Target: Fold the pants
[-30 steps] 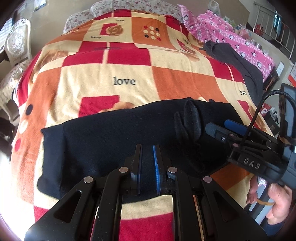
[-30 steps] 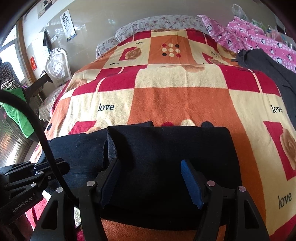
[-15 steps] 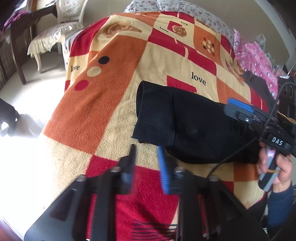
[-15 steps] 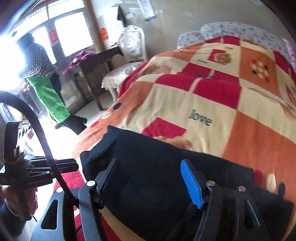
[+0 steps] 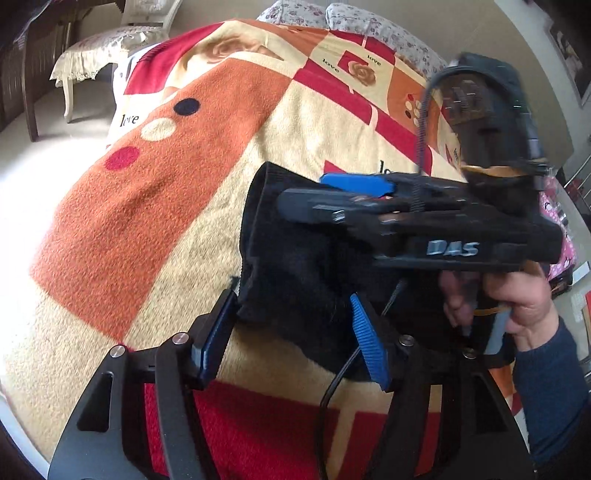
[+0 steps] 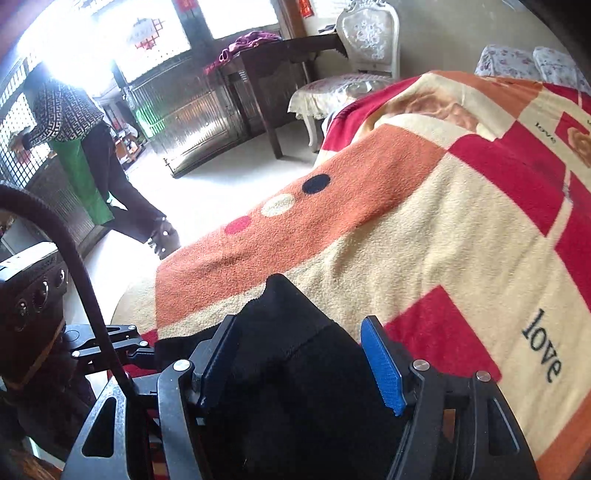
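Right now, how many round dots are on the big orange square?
3: dark dot farthest, cream dot in the middle, red dot nearest, in a row on the blanket.

Both views ride low and close over the bed [image 5: 155, 206], each looking out between its own jaws. The left wrist view faces up the checked blanket toward the pillows [image 5: 354, 22]; the right wrist view faces the chair [image 6: 365, 40] and window. Both share the black pants [image 5: 295, 266] and the blanket's dotted orange square [image 6: 295, 206].
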A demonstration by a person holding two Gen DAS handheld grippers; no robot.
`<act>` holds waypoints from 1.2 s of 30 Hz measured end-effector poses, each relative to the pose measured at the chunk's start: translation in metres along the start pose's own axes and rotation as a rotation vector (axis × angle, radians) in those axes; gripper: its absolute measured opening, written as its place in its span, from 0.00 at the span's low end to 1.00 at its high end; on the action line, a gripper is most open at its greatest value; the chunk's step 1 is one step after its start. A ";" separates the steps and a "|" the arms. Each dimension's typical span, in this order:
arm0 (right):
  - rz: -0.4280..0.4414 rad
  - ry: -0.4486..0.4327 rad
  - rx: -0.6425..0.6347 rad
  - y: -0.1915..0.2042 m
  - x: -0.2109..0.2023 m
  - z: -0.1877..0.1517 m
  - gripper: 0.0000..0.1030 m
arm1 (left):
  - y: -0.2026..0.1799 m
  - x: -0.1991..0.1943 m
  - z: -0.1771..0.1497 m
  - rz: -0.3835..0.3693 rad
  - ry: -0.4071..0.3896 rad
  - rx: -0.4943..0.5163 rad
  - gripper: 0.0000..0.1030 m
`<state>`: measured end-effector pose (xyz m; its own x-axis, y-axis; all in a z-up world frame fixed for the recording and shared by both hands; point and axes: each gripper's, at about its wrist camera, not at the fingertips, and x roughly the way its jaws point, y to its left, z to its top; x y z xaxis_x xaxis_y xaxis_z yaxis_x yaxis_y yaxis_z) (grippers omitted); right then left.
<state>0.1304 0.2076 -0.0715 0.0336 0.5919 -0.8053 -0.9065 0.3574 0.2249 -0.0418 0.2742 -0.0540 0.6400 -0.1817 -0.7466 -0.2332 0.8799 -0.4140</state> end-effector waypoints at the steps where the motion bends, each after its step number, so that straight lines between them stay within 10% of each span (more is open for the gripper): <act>1: 0.002 0.012 -0.007 -0.001 0.007 0.002 0.62 | 0.000 0.001 0.001 -0.001 -0.009 -0.002 0.62; 12: -0.053 -0.046 -0.079 0.010 0.009 0.006 0.17 | -0.001 -0.003 -0.008 0.066 -0.065 0.027 0.70; 15: -0.021 -0.108 -0.037 0.011 -0.012 0.004 0.14 | 0.001 0.003 -0.003 0.024 -0.106 0.012 0.72; 18: -0.001 -0.161 -0.013 0.014 -0.036 0.001 0.13 | 0.002 0.009 0.010 -0.073 -0.082 -0.012 0.36; 21: -0.013 -0.203 -0.010 0.022 -0.055 -0.005 0.12 | -0.015 -0.004 0.015 -0.055 -0.121 0.044 0.26; 29: -0.007 -0.417 0.089 0.011 -0.166 -0.034 0.12 | -0.109 -0.069 0.022 -0.142 -0.274 0.288 0.22; 36: -0.133 -0.526 0.230 -0.029 -0.261 -0.109 0.10 | -0.210 -0.048 0.011 -0.316 -0.207 0.443 0.22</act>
<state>0.1017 -0.0353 0.0722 0.3981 0.7894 -0.4673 -0.7677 0.5655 0.3014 -0.0153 0.1030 0.0746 0.7688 -0.4150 -0.4865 0.2926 0.9048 -0.3093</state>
